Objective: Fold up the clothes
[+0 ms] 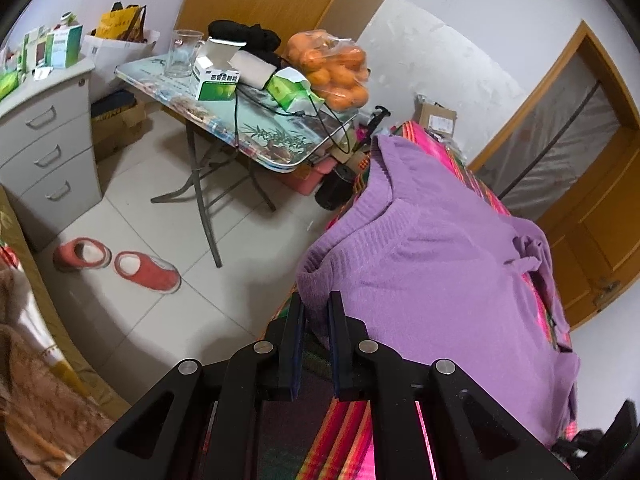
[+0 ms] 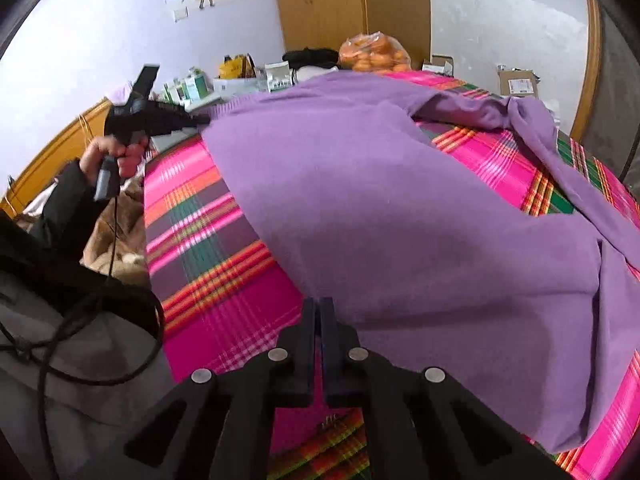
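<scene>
A tiled floor (image 1: 168,208) is filling the left wrist view beside a bed draped in a bright pink plaid blanket (image 1: 352,432), with a folding table with a printed top (image 1: 256,136) standing just beyond and a pair of red slippers (image 1: 116,264) lying on the tiles. A purple knitted sweater (image 1: 440,260) is lying flat on the blanket, its long axis running away from the camera, its ribbed band hanging over the blanket's floor-side edge. The left gripper (image 1: 316,304) is sitting at that near corner, its fingers slightly spread with a fold of the ribbing between them; whether they are pinching it I cannot tell. Open floor is lying to the left of the edge.

In the right wrist view the same plaid blanket (image 2: 224,248) is stretching out under the sweater (image 2: 400,208), which is spreading wide and smooth, one sleeve trailing along the right side. A bare strip of blanket is showing on the left. The right gripper (image 2: 318,308) is resting at the sweater's near edge, its fingers pressed together almost completely; what, if anything, is between them is unclear. A hand (image 2: 120,156) is holding the left gripper (image 2: 202,120) at the far corner.
</scene>
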Action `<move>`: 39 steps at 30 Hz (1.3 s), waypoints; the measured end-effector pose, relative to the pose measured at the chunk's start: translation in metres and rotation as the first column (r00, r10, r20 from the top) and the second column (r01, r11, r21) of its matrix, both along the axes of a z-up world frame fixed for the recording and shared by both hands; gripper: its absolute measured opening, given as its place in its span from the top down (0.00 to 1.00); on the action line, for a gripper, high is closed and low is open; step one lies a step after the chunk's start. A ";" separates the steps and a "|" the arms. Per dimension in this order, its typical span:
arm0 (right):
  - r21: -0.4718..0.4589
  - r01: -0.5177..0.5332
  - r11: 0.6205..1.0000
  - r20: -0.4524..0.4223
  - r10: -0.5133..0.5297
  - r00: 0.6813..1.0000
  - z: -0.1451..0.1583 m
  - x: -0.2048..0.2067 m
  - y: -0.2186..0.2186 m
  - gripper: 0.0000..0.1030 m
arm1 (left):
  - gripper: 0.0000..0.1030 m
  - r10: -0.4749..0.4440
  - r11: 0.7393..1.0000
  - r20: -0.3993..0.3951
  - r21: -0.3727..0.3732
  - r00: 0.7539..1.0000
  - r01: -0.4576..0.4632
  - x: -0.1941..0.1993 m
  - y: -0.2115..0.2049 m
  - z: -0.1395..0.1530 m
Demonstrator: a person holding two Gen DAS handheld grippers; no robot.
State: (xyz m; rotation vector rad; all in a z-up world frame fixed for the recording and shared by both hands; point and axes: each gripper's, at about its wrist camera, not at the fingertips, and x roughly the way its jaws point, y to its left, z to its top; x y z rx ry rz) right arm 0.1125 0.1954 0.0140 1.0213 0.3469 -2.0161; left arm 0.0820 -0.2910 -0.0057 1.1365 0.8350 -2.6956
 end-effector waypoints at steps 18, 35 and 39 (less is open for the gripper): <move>-0.218 0.161 0.962 -0.068 -0.180 0.981 0.056 -0.080 -0.018 0.78 | 0.79 -0.019 0.996 -0.085 -0.090 0.996 0.012 -0.002 0.034 0.032; 0.062 -0.119 0.991 -0.171 0.128 0.977 0.059 -0.256 -0.243 0.70 | 0.59 0.047 0.998 -0.066 -0.049 0.997 -0.050 0.004 -0.004 0.005; 0.160 -0.161 0.974 -0.158 0.186 0.970 0.033 -0.302 -0.291 0.65 | 0.59 0.033 0.999 -0.049 0.005 0.998 -0.033 -0.006 -0.010 -0.005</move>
